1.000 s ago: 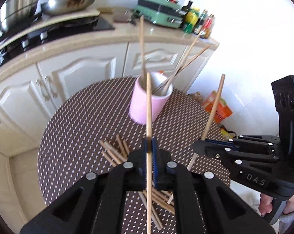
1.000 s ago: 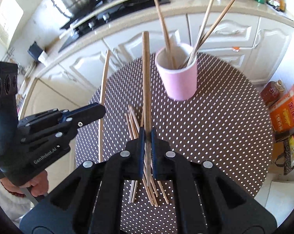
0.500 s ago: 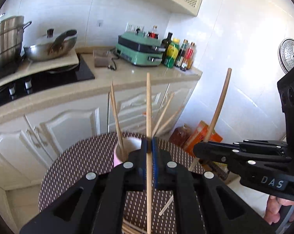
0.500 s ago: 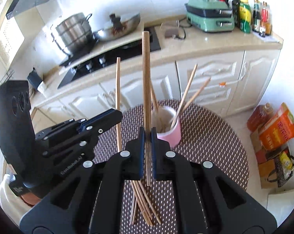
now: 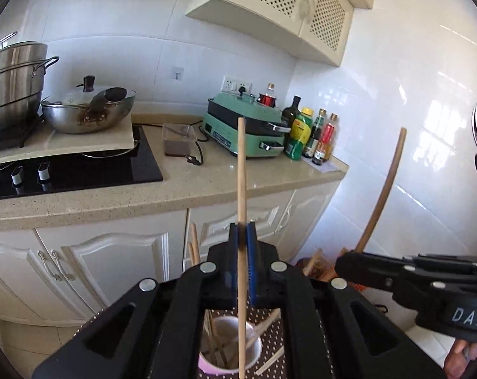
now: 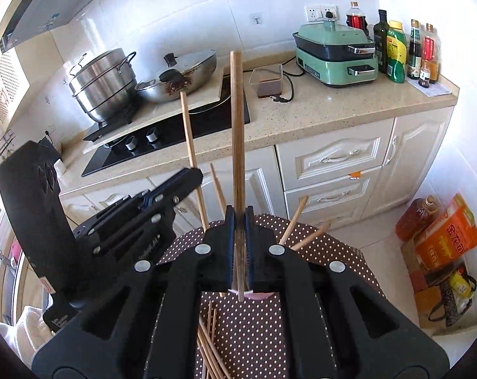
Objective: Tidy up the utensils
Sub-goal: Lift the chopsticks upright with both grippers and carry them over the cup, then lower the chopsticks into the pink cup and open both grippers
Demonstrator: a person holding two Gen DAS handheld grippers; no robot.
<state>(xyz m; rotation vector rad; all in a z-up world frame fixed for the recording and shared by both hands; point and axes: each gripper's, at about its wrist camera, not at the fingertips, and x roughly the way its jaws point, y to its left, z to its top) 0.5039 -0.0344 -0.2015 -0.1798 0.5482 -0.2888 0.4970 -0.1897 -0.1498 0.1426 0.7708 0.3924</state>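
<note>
Both grippers are clamped on one chopstick each: the left gripper (image 5: 242, 243) holds a pale chopstick (image 5: 241, 170) upright above the pink cup (image 5: 229, 364), the right gripper (image 6: 238, 240) a darker chopstick (image 6: 237, 132). Light, stiff and smooth, they look best pinched mid-length.

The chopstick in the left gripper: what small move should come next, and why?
Probably lower the left gripper so the chopstick slides into the pink cup and only then open. The gripper is shut on the stick, which stands nearly upright with its lower end at the cup's mouth. The right gripper holds another chopstick close by, so one at a time seems safer.
</note>
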